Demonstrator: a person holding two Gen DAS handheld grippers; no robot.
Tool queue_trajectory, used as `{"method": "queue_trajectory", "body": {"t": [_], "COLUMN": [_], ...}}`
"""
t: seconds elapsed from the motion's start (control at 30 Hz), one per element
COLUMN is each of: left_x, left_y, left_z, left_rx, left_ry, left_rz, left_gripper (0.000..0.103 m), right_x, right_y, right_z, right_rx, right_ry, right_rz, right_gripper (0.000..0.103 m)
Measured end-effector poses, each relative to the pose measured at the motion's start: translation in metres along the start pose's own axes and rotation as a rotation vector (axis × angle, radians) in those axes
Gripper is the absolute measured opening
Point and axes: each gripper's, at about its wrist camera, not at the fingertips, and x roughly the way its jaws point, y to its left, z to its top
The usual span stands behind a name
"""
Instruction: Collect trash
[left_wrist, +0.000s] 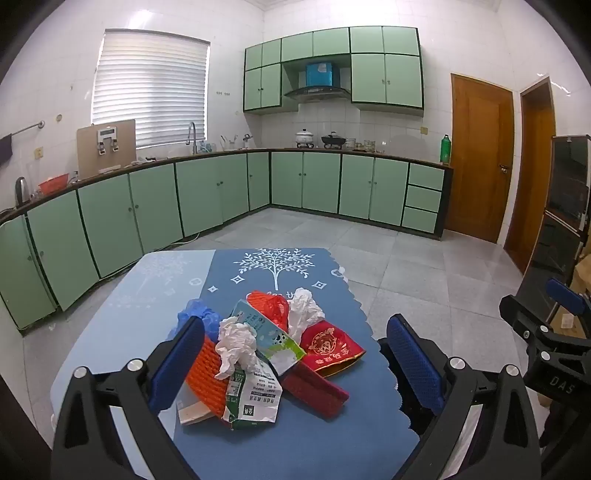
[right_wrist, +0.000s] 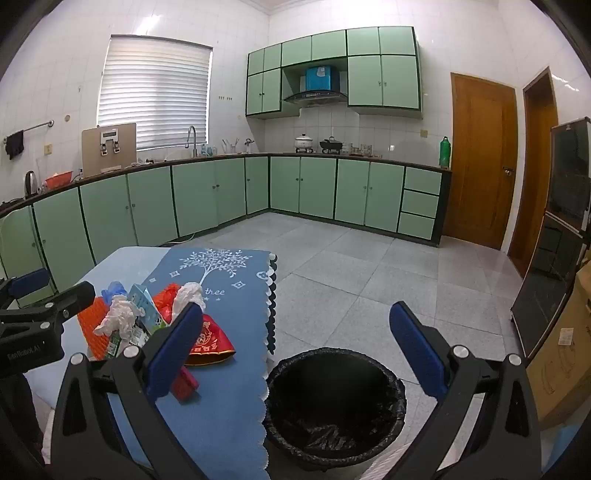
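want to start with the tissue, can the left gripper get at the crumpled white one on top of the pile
Probably yes: the left gripper is open, and the crumpled white tissue lies uncovered on top of the pile, between its fingers, with nothing over it.

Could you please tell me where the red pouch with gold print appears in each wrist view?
Left wrist: red pouch lies centre-low on the blue cloth, at the pile's right edge.
Right wrist: red pouch is lower left, just right of the near fingertip.
Shared landmark: white tree print on the cloth.
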Motion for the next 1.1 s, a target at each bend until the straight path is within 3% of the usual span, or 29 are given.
{"method": "queue_trajectory", "body": {"t": [1.1], "left_x": [-0.0011], "left_y": [0.0012], "left_z": [0.0004], "left_rx": [0.007], "left_ry": [0.005], "left_rz": [0.013], "left_gripper": [0.097], "right_x": [0.0035], "right_y": [-0.0006], "right_z": [-0.0041], "right_rx": [0.012], "right_ry": [0.013], "right_rz": [0.001], "right_gripper": [0.098]}}
